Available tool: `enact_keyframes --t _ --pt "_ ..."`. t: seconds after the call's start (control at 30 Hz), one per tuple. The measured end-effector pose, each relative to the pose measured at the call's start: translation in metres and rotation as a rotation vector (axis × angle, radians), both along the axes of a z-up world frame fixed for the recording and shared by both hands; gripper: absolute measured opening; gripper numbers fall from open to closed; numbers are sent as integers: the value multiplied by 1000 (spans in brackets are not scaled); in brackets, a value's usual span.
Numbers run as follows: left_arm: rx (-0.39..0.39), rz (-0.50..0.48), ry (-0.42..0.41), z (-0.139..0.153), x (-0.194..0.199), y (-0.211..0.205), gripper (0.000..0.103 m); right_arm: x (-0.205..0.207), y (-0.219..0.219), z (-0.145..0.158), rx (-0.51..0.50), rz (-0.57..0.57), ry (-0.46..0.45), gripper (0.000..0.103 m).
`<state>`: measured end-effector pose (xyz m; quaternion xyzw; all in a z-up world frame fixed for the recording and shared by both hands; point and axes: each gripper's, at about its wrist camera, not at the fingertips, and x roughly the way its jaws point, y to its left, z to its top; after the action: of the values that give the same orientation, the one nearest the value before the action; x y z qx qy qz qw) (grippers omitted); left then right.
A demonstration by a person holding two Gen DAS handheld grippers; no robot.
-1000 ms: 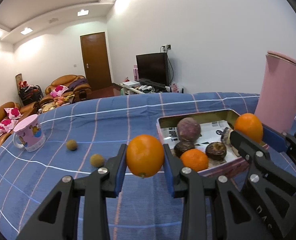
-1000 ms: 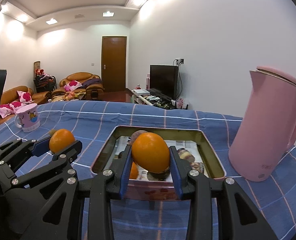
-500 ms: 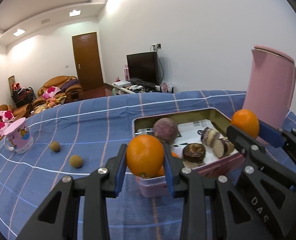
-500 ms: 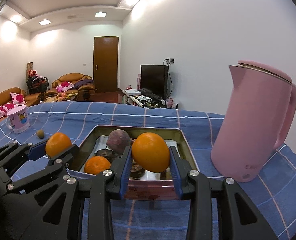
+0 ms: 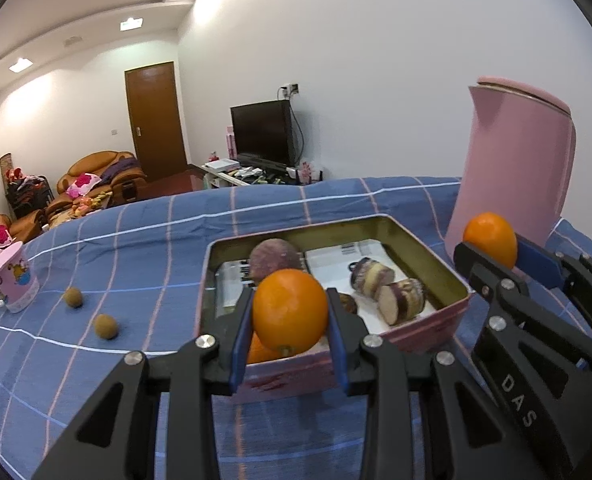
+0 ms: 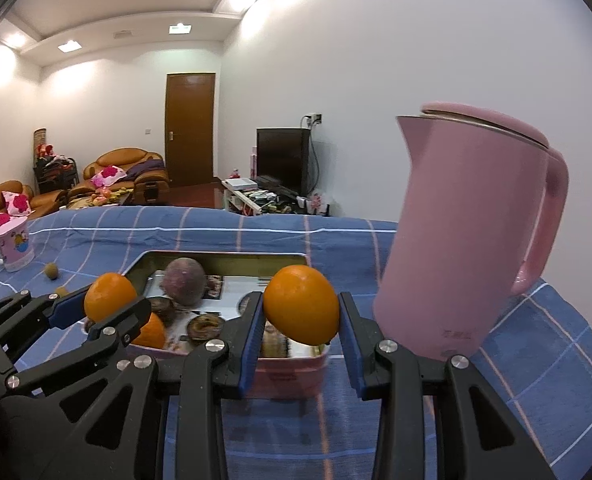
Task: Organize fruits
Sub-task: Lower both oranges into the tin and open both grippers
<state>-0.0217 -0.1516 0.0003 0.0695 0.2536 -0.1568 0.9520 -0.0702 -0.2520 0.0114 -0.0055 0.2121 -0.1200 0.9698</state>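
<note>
My left gripper (image 5: 290, 318) is shut on an orange (image 5: 290, 312), held over the near left corner of a pink rectangular tin (image 5: 428, 256). My right gripper (image 6: 301, 314) is shut on a second orange (image 6: 302, 304), above the tin's (image 6: 224, 256) near right corner. Each gripper shows in the other's view with its orange: the right gripper (image 5: 492, 246) beside the kettle, the left gripper (image 6: 100, 306) at the tin's left side. Inside the tin lie a purple round fruit (image 5: 274, 258), cut purple-skinned pieces (image 5: 388, 290), dark fruits (image 6: 204, 326) and another orange (image 6: 154, 332).
A tall pink kettle (image 6: 468, 232) stands right of the tin, close to my right gripper. Two small brown fruits (image 5: 106, 326) (image 5: 73, 297) and a pink mug (image 5: 10, 282) sit on the blue checked cloth (image 5: 136, 240) to the left. Beyond the table are sofas, a door and a television.
Both grippers, each still holding its orange, have moved rightward along the table toward the kettle; the tin has slid left in both views and the kettle looms larger.
</note>
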Motion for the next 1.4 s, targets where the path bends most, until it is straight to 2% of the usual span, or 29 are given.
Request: enact_keyframes --t 0.27,0.57,0.77,1.07,1.33,1.37,1.4 --pt "-29 -20 32 -1 15 -14 36 4 -16 0 13 -60 12 38" --pt "-61 40 72 -5 47 -2 36 28 -12 3 -47 -68 10 38" --pt "-74 57 143 -12 72 3 36 62 -10 -1 -15 -13 65 38" --pt "-64 47 240 -23 95 1 36 89 -10 -15 53 100 179 38" --pt "-31 46 240 -25 97 -1 37 93 -12 -20 104 143 199 39" --pt "-31 41 241 -25 96 -2 38 94 -14 -20 117 149 201 39" --pt "-32 42 242 -25 96 -1 44 93 -16 -20 132 158 199 39"
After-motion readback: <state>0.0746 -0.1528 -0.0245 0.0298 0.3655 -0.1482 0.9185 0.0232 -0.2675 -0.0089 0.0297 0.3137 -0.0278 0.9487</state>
